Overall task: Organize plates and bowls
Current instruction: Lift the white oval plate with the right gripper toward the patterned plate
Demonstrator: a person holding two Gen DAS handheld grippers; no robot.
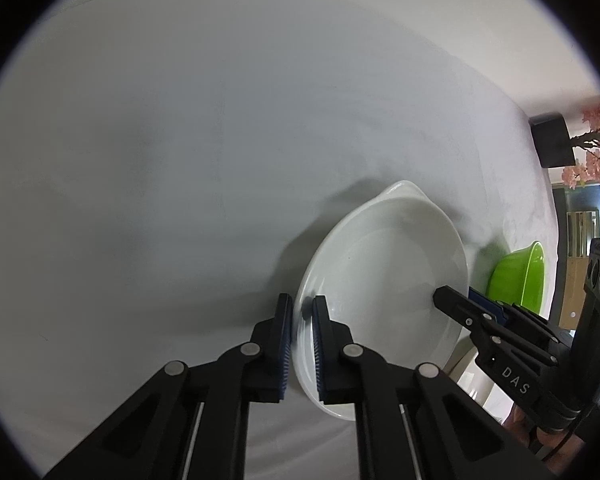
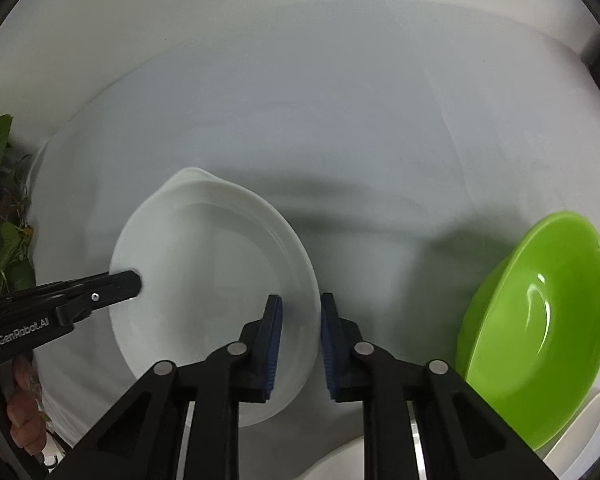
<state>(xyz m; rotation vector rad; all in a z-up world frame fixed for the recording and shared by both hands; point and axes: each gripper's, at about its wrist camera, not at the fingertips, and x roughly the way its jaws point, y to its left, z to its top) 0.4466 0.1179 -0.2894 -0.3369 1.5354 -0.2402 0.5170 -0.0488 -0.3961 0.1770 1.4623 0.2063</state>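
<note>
A white oval dish with a small handle (image 1: 384,276) sits on the white tablecloth, also in the right wrist view (image 2: 208,264). My left gripper (image 1: 302,312) straddles its left rim, fingers close on both sides of the rim. My right gripper (image 2: 300,312) straddles the opposite rim, with a small gap on the outer side. Each gripper shows in the other's view: the right one (image 1: 460,304), the left one (image 2: 128,284). A green bowl (image 2: 540,320) lies just right of the dish, also seen in the left wrist view (image 1: 516,280).
The tablecloth (image 1: 180,160) stretches far and left. Another white dish edge (image 2: 580,428) lies under the green bowl at lower right. A leafy plant (image 2: 4,208) stands off the table's left; pink blossoms (image 1: 596,148) and a black box (image 1: 552,144) off its right.
</note>
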